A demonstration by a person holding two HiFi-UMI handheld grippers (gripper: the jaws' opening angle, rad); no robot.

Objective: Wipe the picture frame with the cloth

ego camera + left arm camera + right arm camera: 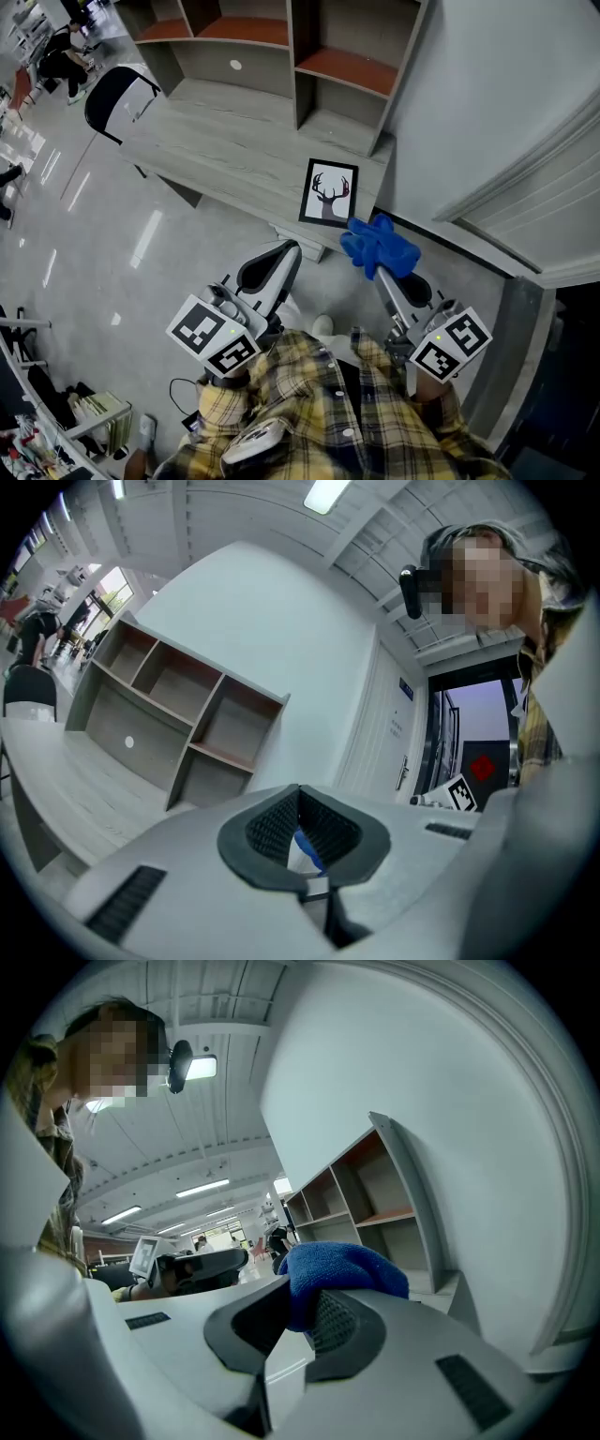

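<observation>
The picture frame (328, 192), black-edged with a deer-antler print, lies on the grey desk (225, 150) near its right end. A blue cloth (378, 244) bunches out of my right gripper (377, 270), which is shut on it just short of the desk's near edge, below and to the right of the frame. In the right gripper view the cloth (342, 1274) bulges up between the dark pads. My left gripper (289, 251) hangs beside it, below the frame, shut with nothing held. In the left gripper view its jaws (302, 834) meet with only a thin slit between them.
An open shelf unit (281, 47) with brown boards stands at the back of the desk. A black and white chair (122, 98) stands at the desk's left end. A white wall (487, 112) closes the right side. Glossy floor lies left of the desk.
</observation>
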